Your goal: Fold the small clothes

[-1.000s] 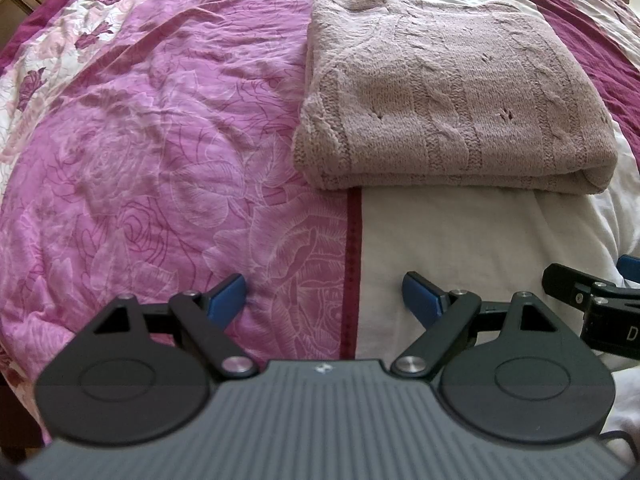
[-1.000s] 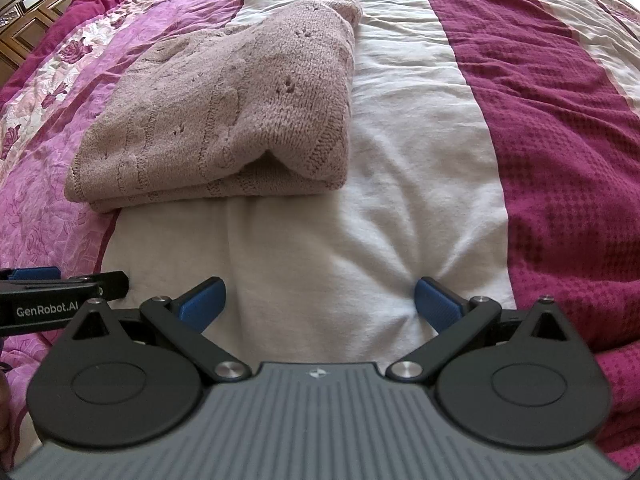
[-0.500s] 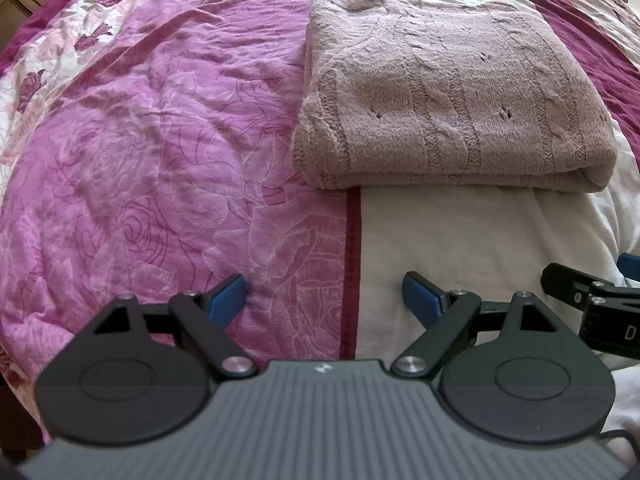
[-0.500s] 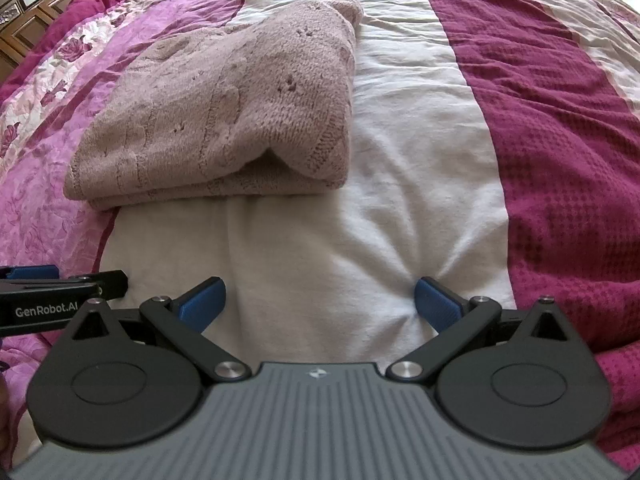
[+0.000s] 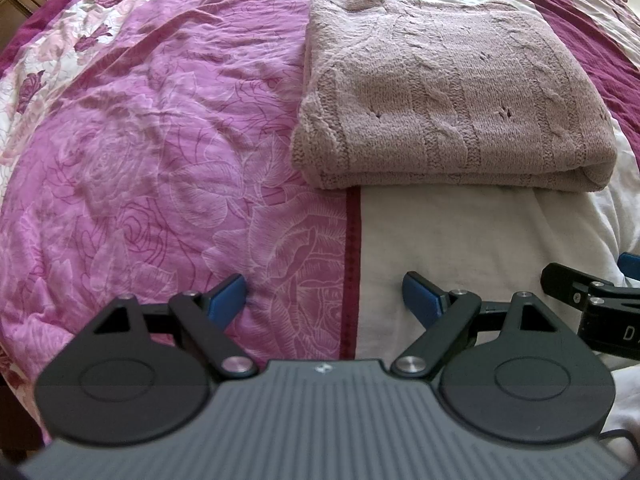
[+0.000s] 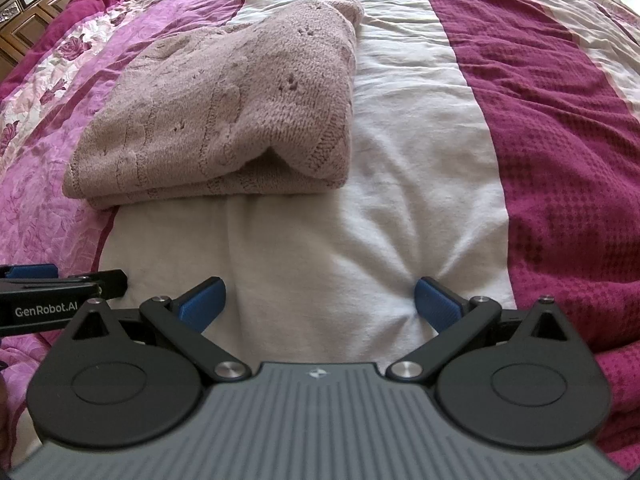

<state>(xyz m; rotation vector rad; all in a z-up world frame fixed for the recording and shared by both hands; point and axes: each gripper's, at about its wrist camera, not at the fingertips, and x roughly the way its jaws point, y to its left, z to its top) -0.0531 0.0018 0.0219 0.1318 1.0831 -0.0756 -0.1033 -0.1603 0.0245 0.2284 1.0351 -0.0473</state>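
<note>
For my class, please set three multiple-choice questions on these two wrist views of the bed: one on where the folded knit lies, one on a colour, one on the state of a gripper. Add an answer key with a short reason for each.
1. Where does the folded sweater lie?
A. Across the line where the pink floral panel meets the white stripe of the bedspread
B. Wholly on the dark maroon stripe
C. On the floor beside the bed

2. What colour are the fingertips of the left hand-held gripper?
A. Red
B. Blue
C. Yellow

3. What is the state of the right hand-held gripper?
A. Shut on the sweater
B. Shut on a fold of bedspread
C. Open, holding nothing

Key:
1 A, its left edge sits on pink floral cloth, the rest on white.
2 B, both pads show blue against black links.
3 C, its pads stand wide apart with only white cloth visible beyond them.
</note>
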